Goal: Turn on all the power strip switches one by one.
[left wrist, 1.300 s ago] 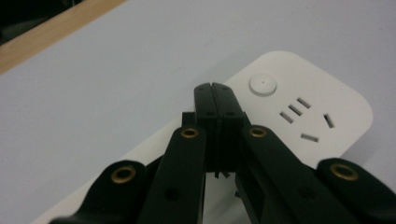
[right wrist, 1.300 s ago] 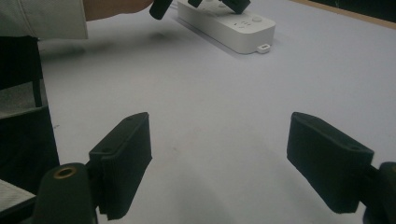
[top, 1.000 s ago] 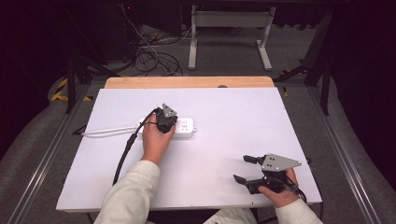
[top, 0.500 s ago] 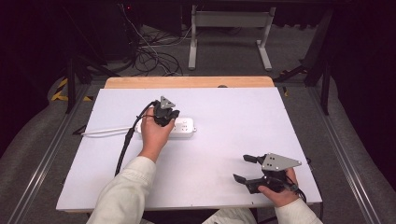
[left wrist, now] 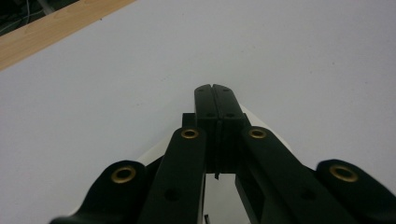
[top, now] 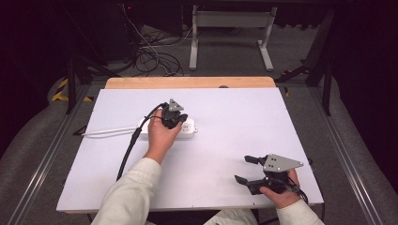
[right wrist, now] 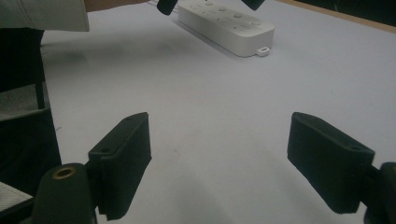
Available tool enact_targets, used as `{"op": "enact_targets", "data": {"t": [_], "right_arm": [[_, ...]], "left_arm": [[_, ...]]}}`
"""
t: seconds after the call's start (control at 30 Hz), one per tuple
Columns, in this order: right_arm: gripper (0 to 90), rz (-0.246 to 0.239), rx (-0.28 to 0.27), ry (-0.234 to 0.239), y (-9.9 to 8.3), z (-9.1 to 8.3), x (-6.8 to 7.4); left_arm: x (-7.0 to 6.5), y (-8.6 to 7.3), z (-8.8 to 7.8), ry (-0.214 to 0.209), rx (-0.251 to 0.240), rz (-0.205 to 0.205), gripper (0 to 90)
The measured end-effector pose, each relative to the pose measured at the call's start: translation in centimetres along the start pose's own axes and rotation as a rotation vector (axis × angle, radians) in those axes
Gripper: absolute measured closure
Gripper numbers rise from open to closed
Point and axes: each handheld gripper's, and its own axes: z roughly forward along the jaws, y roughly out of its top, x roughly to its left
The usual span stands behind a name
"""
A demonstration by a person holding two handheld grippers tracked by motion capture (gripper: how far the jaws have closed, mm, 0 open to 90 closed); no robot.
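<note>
A dark room with grey carpet, a tangle of cables [top: 155, 56] on the floor and a metal frame [top: 230, 33] behind lies beyond the white surface [top: 234, 122], whose far edge shows a strip of bare wood. On that surface, left of the middle, lies a white power strip [top: 188, 129], its white cord [top: 110, 132] running off to the left; in the right gripper view the strip [right wrist: 229, 25] lies flat at the far end of the sheet, well apart from that gripper's own jaws. The left tongs [top: 172, 120] sit directly over the left part of the strip, held by the person's left hand [top: 159, 136], with their black cable [top: 129, 150] trailing back toward the near edge. Their jaws are clenched together with nothing between them, as the left gripper view [left wrist: 215, 100] shows plainly, the white strip just visible beneath. Compared with a second ago, the left hand has shifted only slightly over the strip and the strip itself lies where it was. The right tongs [top: 244, 169] rest near the front right corner, unmoved since then, held in the right hand [top: 279, 192], their jaws spread wide and released, holding nothing [right wrist: 219, 163].
</note>
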Motion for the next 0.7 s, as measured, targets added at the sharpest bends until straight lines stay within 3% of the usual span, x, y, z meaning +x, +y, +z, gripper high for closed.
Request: {"op": "enact_targets", "data": {"t": [0.17, 0.2, 0.43, 0.7], "right_arm": [[22.1, 0.000, -0.001, 0.001, 0.0, 0.0, 0.0], [22.1, 0.000, -0.001, 0.001, 0.0, -0.1, 0.0], [22.0, 0.002, 0.001, 0.003, -0.1, 0.0, 0.0], [22.0, 0.002, 0.004, 0.003, -0.1, 0.1, 0.0]], "left_arm": [[-0.1, -0.2, 0.6, 0.011, 0.013, 0.017, 90.0], [-0.2, -0.3, 0.8, 0.005, 0.016, 0.003, 90.0], [0.0, -0.5, 1.2, 0.013, 0.020, 0.015, 90.0], [0.2, -0.5, 1.3, 0.016, 0.017, -0.005, 90.0]]}}
